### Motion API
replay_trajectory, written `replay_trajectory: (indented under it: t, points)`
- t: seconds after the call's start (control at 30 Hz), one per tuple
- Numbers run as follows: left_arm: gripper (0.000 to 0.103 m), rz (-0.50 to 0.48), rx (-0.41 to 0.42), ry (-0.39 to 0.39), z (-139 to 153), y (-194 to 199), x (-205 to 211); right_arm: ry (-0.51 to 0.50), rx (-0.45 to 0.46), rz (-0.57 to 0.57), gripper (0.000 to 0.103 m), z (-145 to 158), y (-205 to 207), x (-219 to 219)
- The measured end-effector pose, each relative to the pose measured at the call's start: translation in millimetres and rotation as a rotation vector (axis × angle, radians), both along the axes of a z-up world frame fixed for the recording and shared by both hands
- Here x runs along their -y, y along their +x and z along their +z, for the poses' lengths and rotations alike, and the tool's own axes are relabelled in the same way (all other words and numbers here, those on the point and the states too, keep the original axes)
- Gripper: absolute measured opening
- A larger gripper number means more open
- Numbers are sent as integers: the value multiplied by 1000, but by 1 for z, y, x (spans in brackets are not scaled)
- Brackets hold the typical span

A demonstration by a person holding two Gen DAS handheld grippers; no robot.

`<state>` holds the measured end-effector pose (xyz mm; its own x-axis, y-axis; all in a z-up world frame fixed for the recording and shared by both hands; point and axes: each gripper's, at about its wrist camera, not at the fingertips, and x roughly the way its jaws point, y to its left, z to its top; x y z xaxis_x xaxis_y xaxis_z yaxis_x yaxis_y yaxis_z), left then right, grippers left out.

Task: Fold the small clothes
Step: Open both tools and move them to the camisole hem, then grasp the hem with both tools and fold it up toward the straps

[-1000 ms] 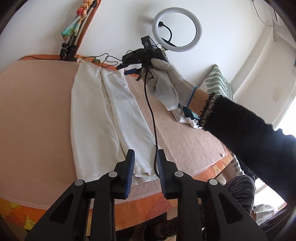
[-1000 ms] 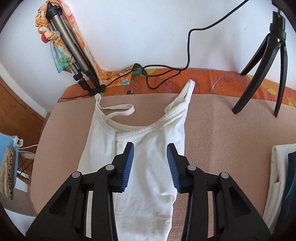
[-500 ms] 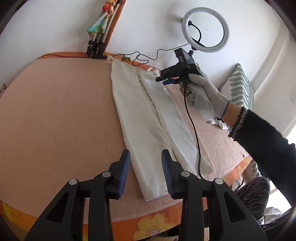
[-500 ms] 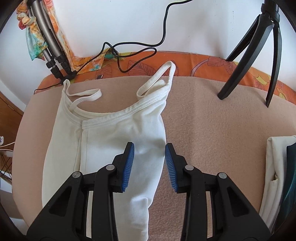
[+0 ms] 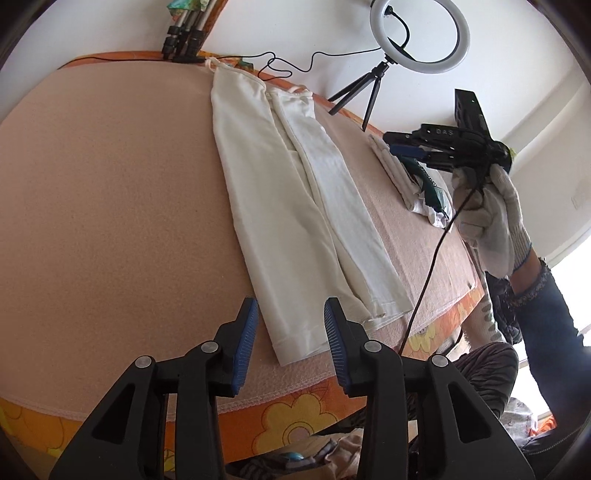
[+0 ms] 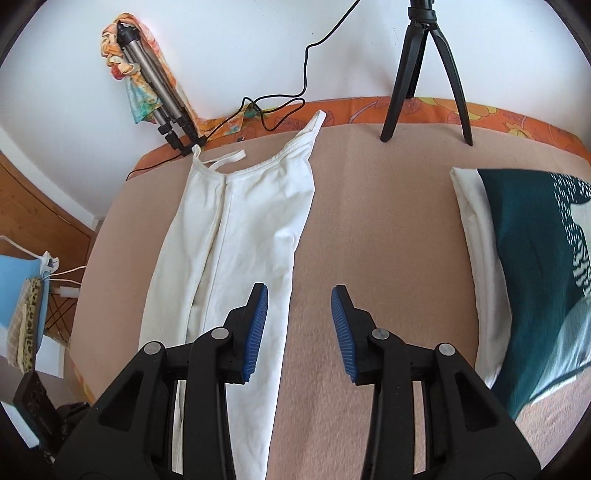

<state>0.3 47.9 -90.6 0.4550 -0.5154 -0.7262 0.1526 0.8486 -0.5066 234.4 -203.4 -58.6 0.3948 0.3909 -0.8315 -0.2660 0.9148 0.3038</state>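
Note:
A white strappy top (image 5: 295, 206) lies flat on the peach table cover (image 5: 110, 206), folded lengthwise into a long narrow strip, straps at the far edge. It also shows in the right wrist view (image 6: 240, 240). My left gripper (image 5: 291, 332) is open and empty, just above the strip's near hem. My right gripper (image 6: 299, 325) is open and empty, held above the table just right of the strip; it also shows in the left wrist view (image 5: 406, 147), raised over the folded pile.
A pile of folded clothes (image 6: 517, 277), white and teal, lies on the right side of the table. A ring light on a black tripod (image 5: 417, 33) stands at the far edge. A folded tripod (image 6: 155, 92) leans at the far left corner. Cables (image 6: 273, 107) run along the back.
My right gripper has pulled back and to the right, off the top, and now hangs over bare cover near the pile. My left gripper has shifted so the near hem sits between its fingers.

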Motion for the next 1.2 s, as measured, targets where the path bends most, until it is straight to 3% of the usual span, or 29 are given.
replay_trajectory:
  t: [0.23, 0.4, 0.53, 0.7, 0.8, 0.9, 0.93, 0.97, 1.0, 1.03, 1.2]
  points:
    - [36, -2, -51, -23, -9, -6, 4, 47, -85, 81, 38, -17, -101, 10]
    - [36, 3, -85, -46, -16, -8, 7, 73, -136, 99, 38, -41, -152, 13]
    - [36, 17, -108, -61, -22, -8, 6, 105, -172, 114, 38, -57, -174, 11]
    - [36, 64, -150, -154, -30, -5, -4, 128, -202, 112, 38, -71, -179, 8]
    - [32, 70, -146, -177, -31, -4, -4, 130, -189, 115, 38, -71, -182, 7]
    - [10, 55, -124, -163, -31, -3, 1, 145, -194, 124, 38, -71, -183, 5]
    - [9, 50, -114, -162, -30, -4, 2, 139, -188, 129, 38, -71, -184, 2]
    - [9, 47, -106, -160, -30, -4, 2, 130, -181, 134, 31, -71, -185, 0]
    - [7, 45, -98, -157, -29, -4, 3, 125, -186, 140, 14, -72, -185, -2]
    - [5, 45, -85, -151, -26, -5, 2, 122, -196, 143, 8, -74, -186, -4]
    - [5, 41, -43, -114, -20, -10, -3, 123, -153, 120, 5, -70, -188, 4]
